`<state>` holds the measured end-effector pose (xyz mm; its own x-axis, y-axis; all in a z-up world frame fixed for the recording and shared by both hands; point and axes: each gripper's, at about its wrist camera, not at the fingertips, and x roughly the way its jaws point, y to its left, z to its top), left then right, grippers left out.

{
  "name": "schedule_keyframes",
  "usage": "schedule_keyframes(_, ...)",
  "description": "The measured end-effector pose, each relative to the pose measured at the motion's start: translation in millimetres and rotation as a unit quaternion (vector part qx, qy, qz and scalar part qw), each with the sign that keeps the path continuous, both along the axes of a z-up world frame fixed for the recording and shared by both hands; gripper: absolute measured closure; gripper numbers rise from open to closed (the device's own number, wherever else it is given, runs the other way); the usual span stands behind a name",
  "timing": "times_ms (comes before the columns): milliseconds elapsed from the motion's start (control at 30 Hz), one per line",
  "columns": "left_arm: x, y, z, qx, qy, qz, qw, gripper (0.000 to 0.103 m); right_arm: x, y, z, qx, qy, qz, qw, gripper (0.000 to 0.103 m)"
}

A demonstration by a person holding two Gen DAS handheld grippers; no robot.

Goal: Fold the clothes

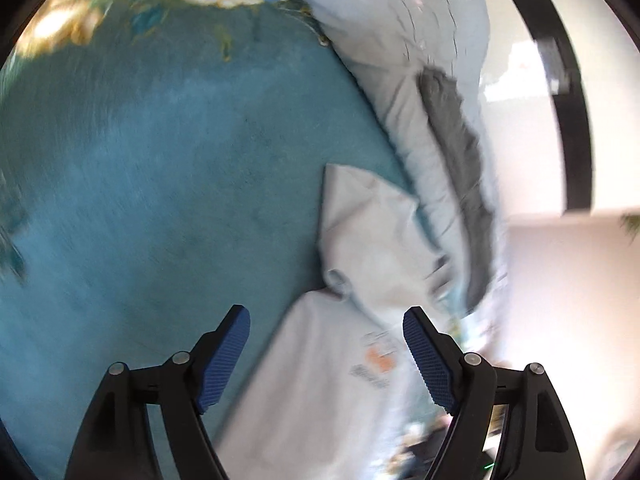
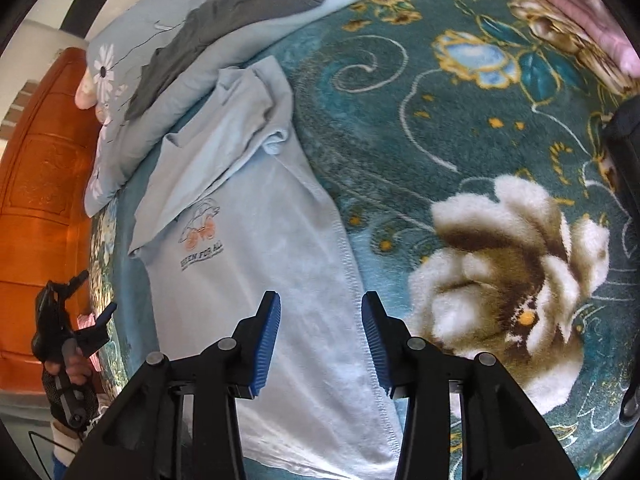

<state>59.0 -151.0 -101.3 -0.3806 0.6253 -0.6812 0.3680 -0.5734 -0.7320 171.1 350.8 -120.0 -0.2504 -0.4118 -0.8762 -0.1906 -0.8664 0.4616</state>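
A pale blue T-shirt (image 2: 248, 240) with a small printed logo lies flat on the teal floral blanket (image 2: 460, 120), one sleeve folded in over its chest. My right gripper (image 2: 320, 300) hovers over the shirt's lower part near its stitched side hem; its blue pads stand apart with nothing pressed between them. In the left wrist view the same shirt (image 1: 320, 380) lies blurred beneath my left gripper (image 1: 326, 314), which is wide open and holds nothing. The left gripper (image 2: 102, 316) also shows at the bed's left edge, held in a gloved hand (image 2: 68, 364).
A pale blue flowered pillow (image 2: 132, 52) lies beyond the shirt with a dark grey garment (image 2: 240, 12) draped on it. An orange wooden panel (image 2: 40, 180) stands at the left. Pink cloth (image 2: 580, 8) lies at the far right corner, and a dark object (image 2: 624, 152) sits at the right edge.
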Motion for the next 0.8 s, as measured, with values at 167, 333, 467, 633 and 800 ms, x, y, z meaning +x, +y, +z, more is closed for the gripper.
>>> schedule_keyframes(167, -19, -6, -4, 0.013, 0.013, 0.005, 0.9998, 0.021, 0, 2, -2, 0.009, -0.007, 0.011, 1.000, 0.059)
schedule_keyframes(333, -50, -5, -17, 0.019, 0.024, 0.003, 0.9995, 0.021, -17, -9, -6, 0.017, -0.023, 0.011, 1.000, 0.059)
schedule_keyframes(467, -82, 6, -31, -0.009, 0.027, -0.016, 0.9995, 0.024, -33, -18, -1, 0.028, -0.024, 0.019, 0.999, 0.059)
schedule_keyframes(633, -109, 25, -43, -0.035, 0.044, -0.048, 0.9973, 0.041, -47, -31, -1, 0.038, -0.025, 0.024, 0.999, 0.059)
schedule_keyframes(800, -121, 44, -54, -0.073, 0.052, -0.088, 0.9921, 0.070, -53, -38, -5, 0.047, -0.023, 0.020, 0.998, 0.059)
